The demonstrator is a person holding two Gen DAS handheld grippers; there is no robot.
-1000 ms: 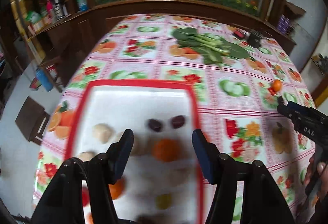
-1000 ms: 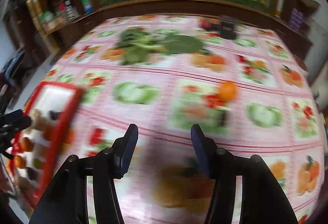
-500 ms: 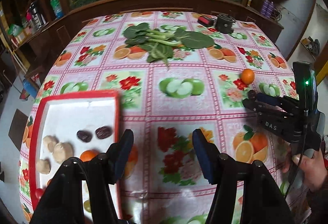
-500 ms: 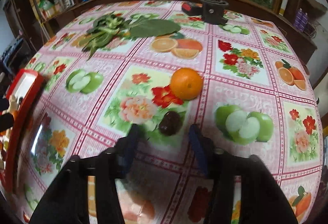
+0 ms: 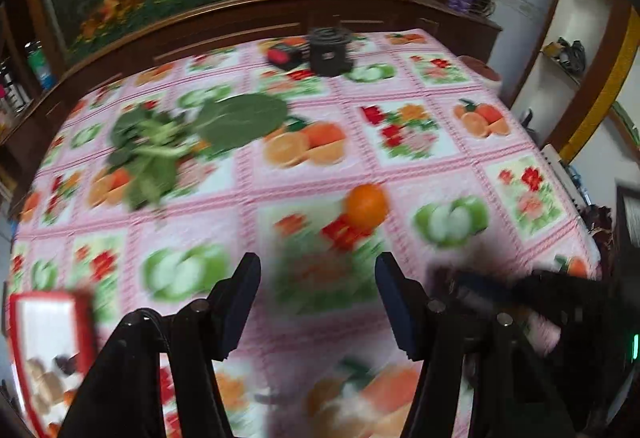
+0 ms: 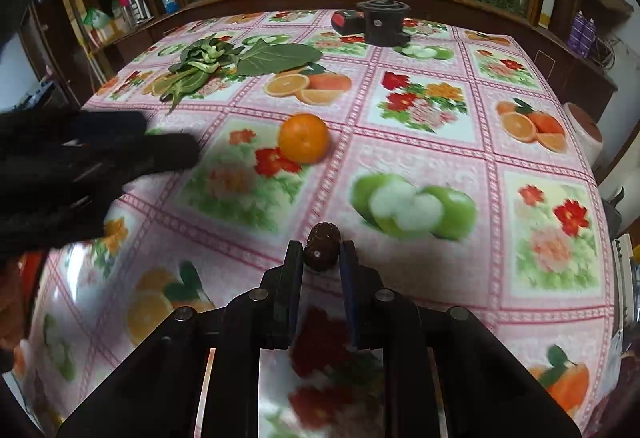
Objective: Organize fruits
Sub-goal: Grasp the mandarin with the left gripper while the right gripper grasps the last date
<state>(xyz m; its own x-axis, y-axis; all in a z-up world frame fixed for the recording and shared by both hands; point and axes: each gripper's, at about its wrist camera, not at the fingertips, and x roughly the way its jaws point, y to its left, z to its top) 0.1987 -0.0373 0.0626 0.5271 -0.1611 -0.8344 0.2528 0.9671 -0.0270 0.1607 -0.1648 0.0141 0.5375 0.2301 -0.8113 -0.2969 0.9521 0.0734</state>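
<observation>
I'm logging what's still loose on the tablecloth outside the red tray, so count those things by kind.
Orange: 1
Dark brown date-like fruit, gripped in the right tool: 1
Bunch of leafy greens: 1
Black round device: 1
Red and black box: 1
Total: 5

orange tangerine, pink fruit-print tablecloth

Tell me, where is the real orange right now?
The orange sits loose on the flowery tablecloth mid-table, in front of the leafy greens and beyond the right gripper, which pinches a dark date.
</observation>
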